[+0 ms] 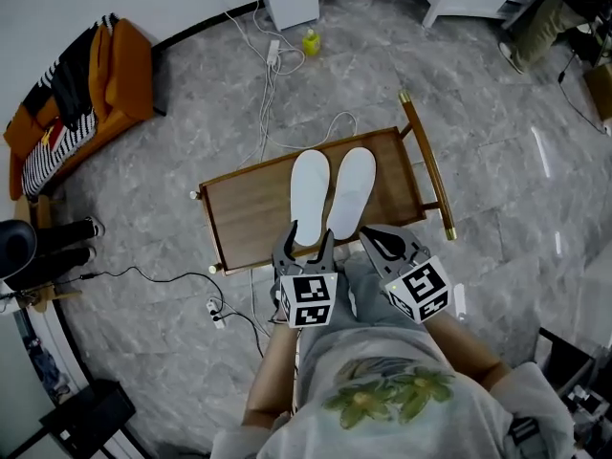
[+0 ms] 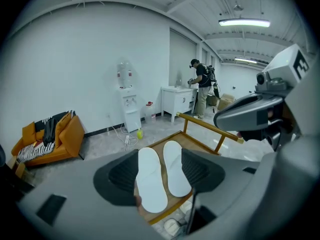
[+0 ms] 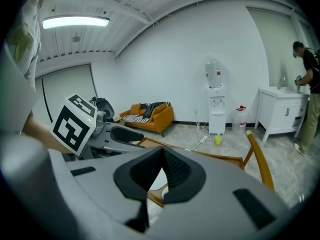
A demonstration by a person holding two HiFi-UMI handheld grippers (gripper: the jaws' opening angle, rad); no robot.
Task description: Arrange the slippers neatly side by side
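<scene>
Past left gripper [image 2: 160, 159] jaws, both slippers [image 2: 151, 181]

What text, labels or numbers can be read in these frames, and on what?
No readable words or numbers in any view.
Cubes on the left gripper and right gripper: black-and-white square marker patterns only, no letters.
The yellow bottle: any label is too small to read.
The shirt: floral print, no words.
</scene>
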